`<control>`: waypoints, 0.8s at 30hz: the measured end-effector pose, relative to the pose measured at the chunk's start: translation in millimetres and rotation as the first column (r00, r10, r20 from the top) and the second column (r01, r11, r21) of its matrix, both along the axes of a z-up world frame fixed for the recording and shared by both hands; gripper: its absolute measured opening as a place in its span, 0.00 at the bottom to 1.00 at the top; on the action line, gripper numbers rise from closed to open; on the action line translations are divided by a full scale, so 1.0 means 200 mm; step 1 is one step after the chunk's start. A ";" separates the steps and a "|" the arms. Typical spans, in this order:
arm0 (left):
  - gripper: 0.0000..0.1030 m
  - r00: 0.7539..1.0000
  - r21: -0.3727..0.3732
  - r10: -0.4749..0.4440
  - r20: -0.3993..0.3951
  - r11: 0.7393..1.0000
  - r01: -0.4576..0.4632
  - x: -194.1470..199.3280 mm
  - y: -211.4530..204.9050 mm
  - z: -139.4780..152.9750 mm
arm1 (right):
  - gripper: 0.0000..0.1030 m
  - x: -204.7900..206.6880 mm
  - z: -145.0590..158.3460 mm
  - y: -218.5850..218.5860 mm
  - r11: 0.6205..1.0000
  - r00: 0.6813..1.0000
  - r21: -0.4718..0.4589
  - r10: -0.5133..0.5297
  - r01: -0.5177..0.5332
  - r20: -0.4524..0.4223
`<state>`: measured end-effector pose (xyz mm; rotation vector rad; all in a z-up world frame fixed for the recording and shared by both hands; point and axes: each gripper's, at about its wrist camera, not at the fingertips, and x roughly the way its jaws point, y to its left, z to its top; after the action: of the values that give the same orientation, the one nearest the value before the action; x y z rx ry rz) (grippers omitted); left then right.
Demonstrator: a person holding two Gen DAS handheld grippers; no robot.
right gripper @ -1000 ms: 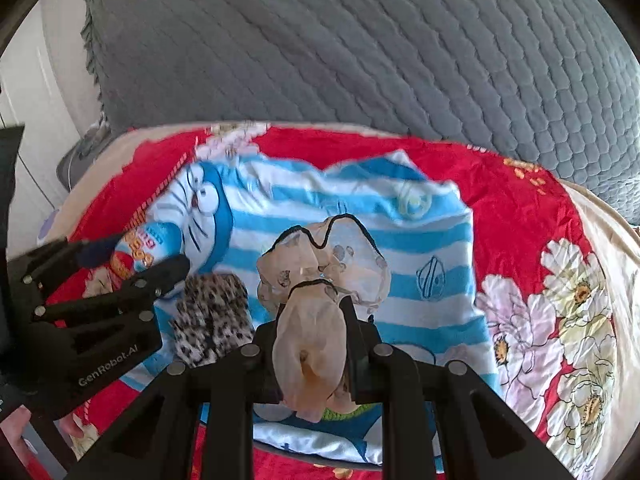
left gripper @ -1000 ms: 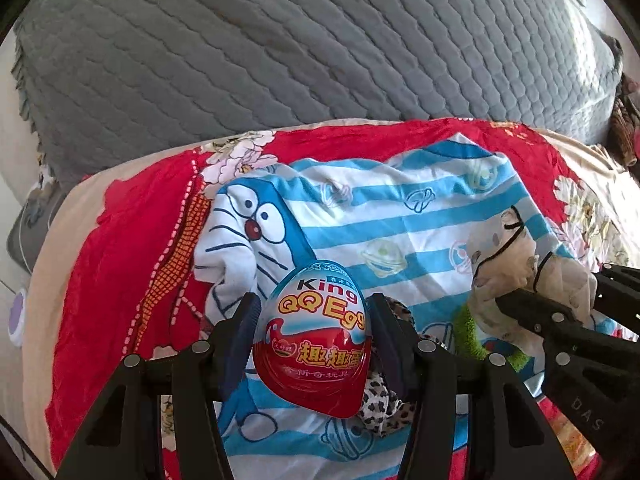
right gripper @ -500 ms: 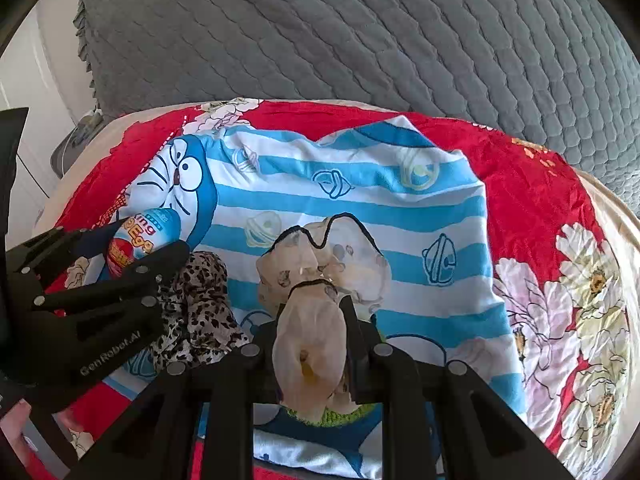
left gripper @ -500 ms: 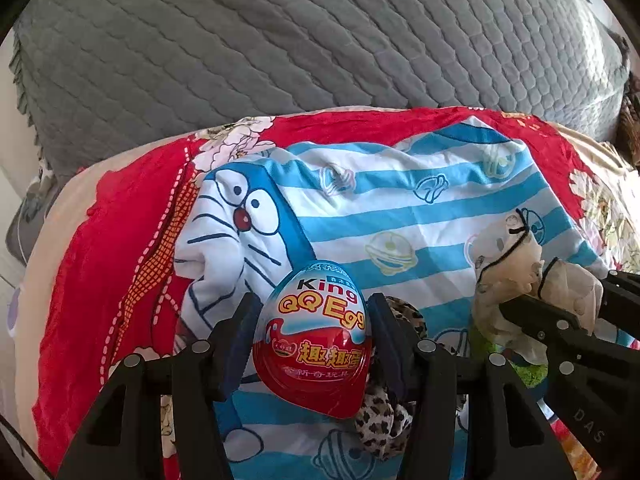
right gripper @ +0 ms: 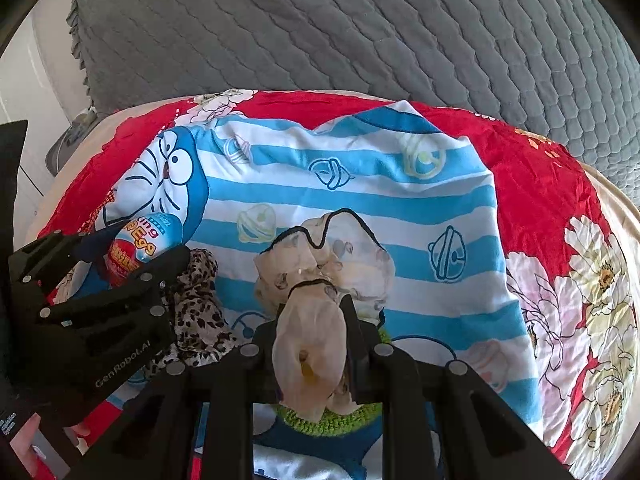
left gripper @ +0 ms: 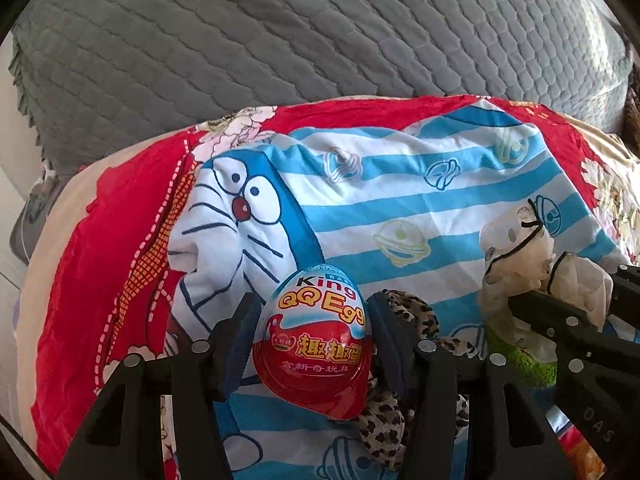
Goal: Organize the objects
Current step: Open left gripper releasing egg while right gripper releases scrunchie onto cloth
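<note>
On the left, the left gripper (left gripper: 314, 344) squeezes a red and blue toy egg (left gripper: 316, 340) between its two fingers, above a blue striped cartoon cloth (left gripper: 400, 208). A leopard-spot scrunchie (left gripper: 404, 312) lies just behind the egg. Only the left camera shows the words on the egg clearly. To the right, the right gripper (right gripper: 312, 320) is nearly closed, pinching a thin cream scrunchie (right gripper: 320, 264). Only the right camera shows the green knitted thing (right gripper: 328, 420) under it and white flowers on the red blanket (right gripper: 536, 184).
</note>
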<state>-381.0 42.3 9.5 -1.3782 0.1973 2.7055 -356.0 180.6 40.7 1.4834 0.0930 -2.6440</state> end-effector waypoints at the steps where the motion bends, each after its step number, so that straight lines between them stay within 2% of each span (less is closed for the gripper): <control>1: 0.56 1.000 -0.003 -0.003 0.000 1.000 0.003 0.00 0.00 0.00 | 0.22 0.00 0.00 0.00 1.000 1.000 -0.001 -0.001 0.001 0.003; 7: 0.57 1.000 0.019 0.014 0.023 1.000 -0.014 0.00 -0.02 -0.01 | 0.26 0.00 -0.01 0.00 1.000 1.000 0.005 0.001 -0.001 0.010; 11: 0.68 1.000 0.026 0.020 0.023 0.999 -0.020 0.00 -0.03 0.00 | 0.27 0.00 -0.01 0.01 1.000 1.000 0.001 -0.010 0.010 0.013; 18: 0.73 0.999 0.017 0.013 0.046 1.000 -0.014 0.02 -0.05 0.01 | 0.47 0.01 -0.01 0.03 1.000 0.999 -0.010 -0.028 0.029 0.037; 21: 0.74 0.999 -0.001 -0.009 0.040 1.000 0.009 0.04 -0.04 0.02 | 0.53 0.02 0.00 0.04 0.999 0.998 0.002 -0.039 0.039 0.045; 24: 0.74 0.999 -0.031 -0.050 0.010 0.998 0.051 0.07 -0.03 0.03 | 0.55 0.03 0.01 0.05 0.998 0.997 0.000 -0.055 0.055 0.051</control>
<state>-366.5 35.6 15.9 -1.3741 0.2714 2.6660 -350.7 191.1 42.8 1.5747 0.0463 -2.6457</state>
